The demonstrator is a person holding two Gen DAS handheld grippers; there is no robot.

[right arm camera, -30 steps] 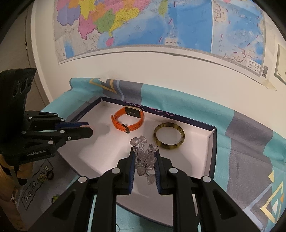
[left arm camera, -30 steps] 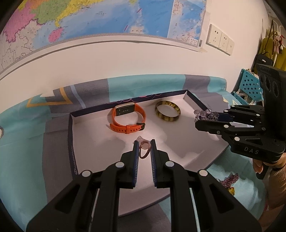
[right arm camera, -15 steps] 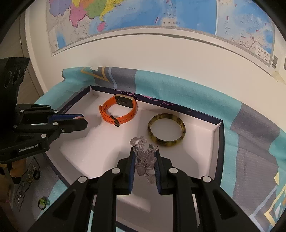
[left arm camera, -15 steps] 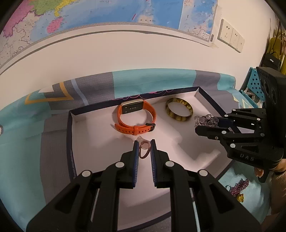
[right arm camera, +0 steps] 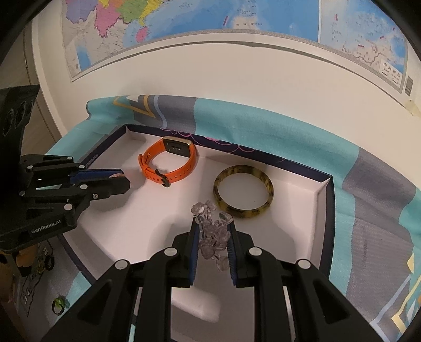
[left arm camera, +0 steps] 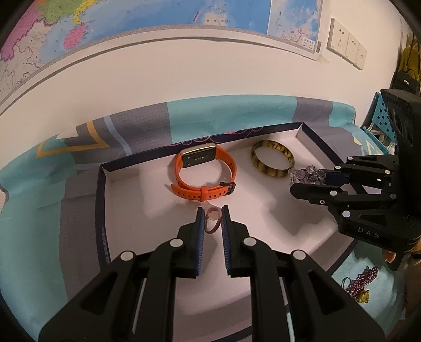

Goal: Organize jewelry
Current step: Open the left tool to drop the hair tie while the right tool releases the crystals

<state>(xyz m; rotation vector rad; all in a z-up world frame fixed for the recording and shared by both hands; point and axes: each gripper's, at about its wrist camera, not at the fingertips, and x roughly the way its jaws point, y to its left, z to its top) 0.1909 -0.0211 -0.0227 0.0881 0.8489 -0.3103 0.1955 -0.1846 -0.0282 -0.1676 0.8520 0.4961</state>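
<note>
A shallow white tray (left arm camera: pixel 126 210) (right arm camera: pixel 297 210) with a dark rim lies on a patterned cloth. Inside it sit an orange watch (left arm camera: pixel 205 172) (right arm camera: pixel 168 163) and a tortoiseshell bangle (left arm camera: pixel 272 161) (right arm camera: pixel 243 190). My left gripper (left arm camera: pixel 212 215) (right arm camera: pixel 123 177) hangs over the tray's left half, shut on a small pink-brown braided bracelet (left arm camera: pixel 212 219). Over the tray's right half my right gripper (right arm camera: pixel 213 229) (left arm camera: pixel 294 180) is shut on a clear crystal bead bracelet (right arm camera: pixel 210 231) (left arm camera: pixel 306 175), which bunches between the blue pads.
A purple beaded piece (left arm camera: pixel 363 278) with a yellow charm lies on the cloth right of the tray. Small rings (right arm camera: pixel 59 306) lie on a card left of it. A map (right arm camera: pixel 210 21) covers the wall behind. A blue perforated crate (left arm camera: pixel 379 123) stands at the far right.
Both grippers have sunk a little and moved further in over the tray, each still holding its bracelet. The watch and bangle lie where they were.
</note>
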